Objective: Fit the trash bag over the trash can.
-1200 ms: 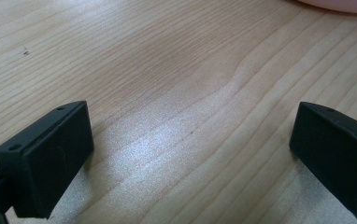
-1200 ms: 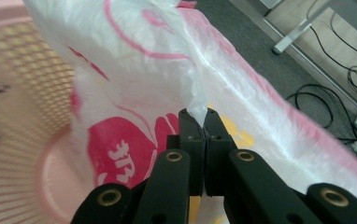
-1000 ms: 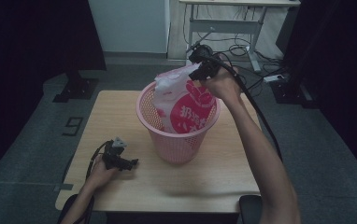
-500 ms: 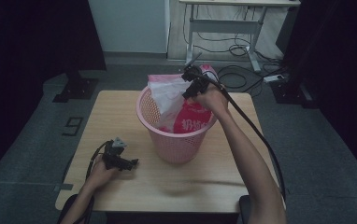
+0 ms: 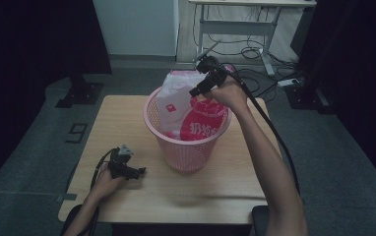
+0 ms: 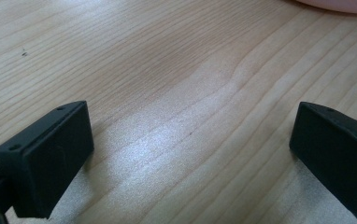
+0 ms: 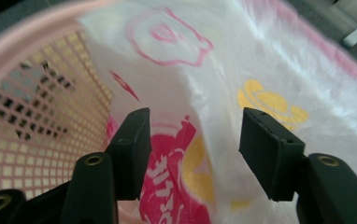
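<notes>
A pink mesh basket (image 5: 186,147) stands in the middle of the wooden table (image 5: 122,118). A white and pink printed plastic bag (image 5: 176,103) sits in it, its top rising above the rim. My right gripper (image 5: 196,91) hovers over the basket's back right rim, pointing down into it. In the right gripper view it (image 7: 195,140) is open, with the bag (image 7: 260,60) just beyond the jaws and the basket wall (image 7: 36,116) at the left. My left gripper (image 5: 139,172) rests on the table at the front left, open (image 6: 190,154) over bare wood.
The basket's foot (image 6: 340,4) edges into the left gripper view's top right. Behind the table stand a white desk frame with cables (image 5: 245,29) and a black stand base (image 5: 80,93) on the floor. The right gripper's cable (image 5: 274,132) trails along the forearm.
The right gripper has moved left and down over the basket, and the bag has sunk lower into it. The left gripper has stayed put.
</notes>
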Motion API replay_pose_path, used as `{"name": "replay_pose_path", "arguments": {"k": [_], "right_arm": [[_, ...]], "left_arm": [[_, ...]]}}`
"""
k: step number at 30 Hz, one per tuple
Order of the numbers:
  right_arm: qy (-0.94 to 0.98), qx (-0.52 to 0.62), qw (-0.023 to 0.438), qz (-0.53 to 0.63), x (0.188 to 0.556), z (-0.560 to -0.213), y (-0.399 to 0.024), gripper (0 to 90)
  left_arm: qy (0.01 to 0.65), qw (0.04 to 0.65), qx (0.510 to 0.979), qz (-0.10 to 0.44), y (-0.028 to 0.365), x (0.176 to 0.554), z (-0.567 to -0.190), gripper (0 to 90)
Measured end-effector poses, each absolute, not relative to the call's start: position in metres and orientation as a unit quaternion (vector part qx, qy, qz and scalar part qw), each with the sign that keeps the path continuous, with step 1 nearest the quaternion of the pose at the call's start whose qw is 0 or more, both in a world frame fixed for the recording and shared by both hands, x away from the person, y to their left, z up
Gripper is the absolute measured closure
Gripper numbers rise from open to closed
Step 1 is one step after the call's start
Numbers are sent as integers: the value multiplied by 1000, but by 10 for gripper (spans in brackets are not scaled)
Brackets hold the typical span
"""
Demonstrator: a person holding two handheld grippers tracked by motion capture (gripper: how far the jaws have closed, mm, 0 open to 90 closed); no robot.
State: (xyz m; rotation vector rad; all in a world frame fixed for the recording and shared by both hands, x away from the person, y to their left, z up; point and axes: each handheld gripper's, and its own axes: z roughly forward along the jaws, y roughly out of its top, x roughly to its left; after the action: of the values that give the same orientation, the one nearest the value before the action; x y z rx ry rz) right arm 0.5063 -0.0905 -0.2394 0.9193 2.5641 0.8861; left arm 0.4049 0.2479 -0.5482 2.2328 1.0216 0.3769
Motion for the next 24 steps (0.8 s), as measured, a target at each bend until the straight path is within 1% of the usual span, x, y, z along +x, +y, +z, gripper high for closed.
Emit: {"name": "replay_pose_path", "arguments": {"k": [2, 4, 6, 8, 9, 13, 16, 18, 19, 20, 21, 24], "right_arm": [[880, 321, 154, 314, 509, -232, -92, 375], [874, 328, 179, 311, 516, -231, -95, 361], [871, 338, 213, 287, 525, -237, -97, 334], [870, 346, 237, 261, 536, -247, -102, 330], [870, 351, 239, 251, 541, -254, -104, 325], [881, 359, 220, 218, 555, -286, -112, 328], [884, 359, 214, 209, 558, -303, -116, 393], [887, 353, 211, 208, 556, -308, -118, 464], [889, 351, 211, 206, 554, -309, -118, 480], [889, 351, 211, 206, 554, -309, -118, 480], [891, 352, 214, 192, 551, -308, -119, 507], [889, 367, 212, 174, 545, -303, -126, 513]], "left_arm": [[389, 323, 851, 144, 248, 405, -548, 0], [389, 322, 851, 144, 248, 405, -548, 0], [389, 322, 851, 144, 248, 405, -548, 0], [389, 323, 851, 144, 248, 405, -548, 0], [390, 323, 851, 144, 248, 405, -548, 0], [388, 322, 851, 144, 248, 405, -548, 0], [389, 322, 851, 144, 248, 405, -548, 0], [388, 323, 851, 144, 248, 405, -548, 0], [389, 323, 851, 144, 248, 405, -548, 0], [389, 323, 851, 144, 248, 405, -548, 0], [388, 322, 851, 143, 248, 405, -548, 0], [389, 323, 851, 144, 248, 405, -548, 0]]}}
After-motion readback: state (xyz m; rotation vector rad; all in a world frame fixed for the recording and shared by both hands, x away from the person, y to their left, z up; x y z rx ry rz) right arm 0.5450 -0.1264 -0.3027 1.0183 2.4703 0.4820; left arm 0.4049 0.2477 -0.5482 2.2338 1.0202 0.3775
